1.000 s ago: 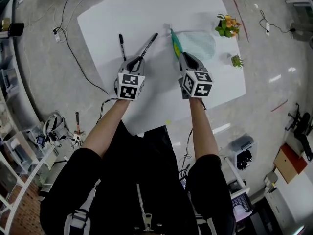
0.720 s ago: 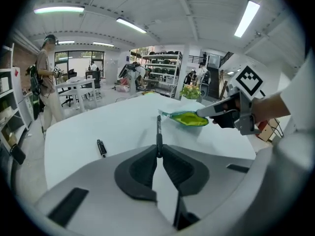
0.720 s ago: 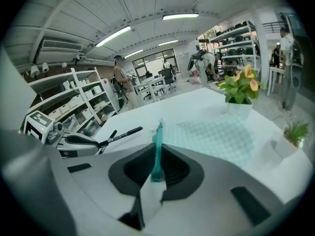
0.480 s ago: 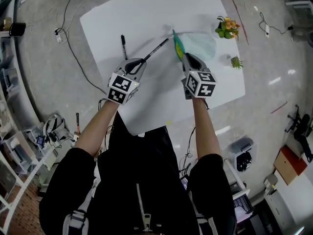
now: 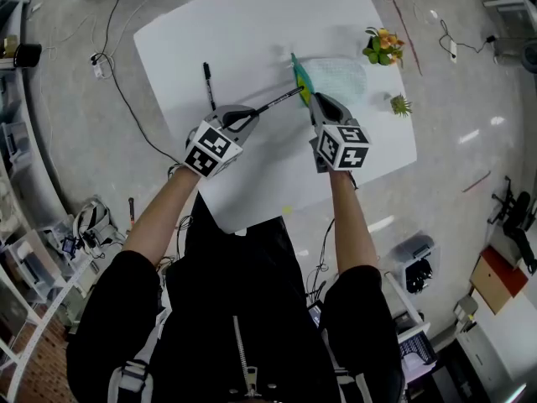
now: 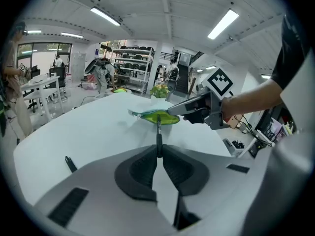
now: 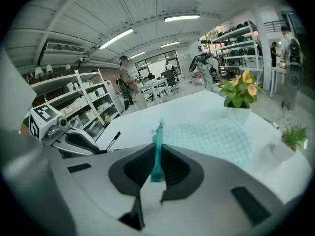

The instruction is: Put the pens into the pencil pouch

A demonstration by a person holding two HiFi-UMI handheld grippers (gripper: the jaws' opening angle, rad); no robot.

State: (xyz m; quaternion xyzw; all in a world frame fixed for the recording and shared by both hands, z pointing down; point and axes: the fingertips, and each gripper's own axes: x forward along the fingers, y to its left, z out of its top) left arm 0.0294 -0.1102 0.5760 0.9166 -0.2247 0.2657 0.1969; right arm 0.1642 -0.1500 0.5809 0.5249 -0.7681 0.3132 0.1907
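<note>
My left gripper [image 5: 250,117] [image 6: 159,150] is shut on the back end of a black pen [image 5: 277,103] [image 6: 158,132]. The pen is off the table, and its tip reaches the lifted mouth of the pencil pouch [image 5: 337,77] [image 6: 157,117]. The pouch is pale green mesh with a teal zipper edge. My right gripper [image 5: 309,99] [image 7: 157,150] is shut on that teal edge [image 7: 157,149] and holds it up, with the mesh body [image 7: 216,136] lying flat behind. A second black pen [image 5: 207,84] [image 6: 70,163] lies on the table at the left.
The white table [image 5: 252,23] stands on a grey floor with cables. A flowering pot plant [image 5: 382,45] [image 7: 238,95] and a small green plant [image 5: 400,105] [image 7: 294,136] stand near the table's right edge, beyond the pouch.
My left gripper has risen and swung the pen to the right, from pointing up the table to pointing at the pouch mouth. The right gripper and the pouch have stayed put.
</note>
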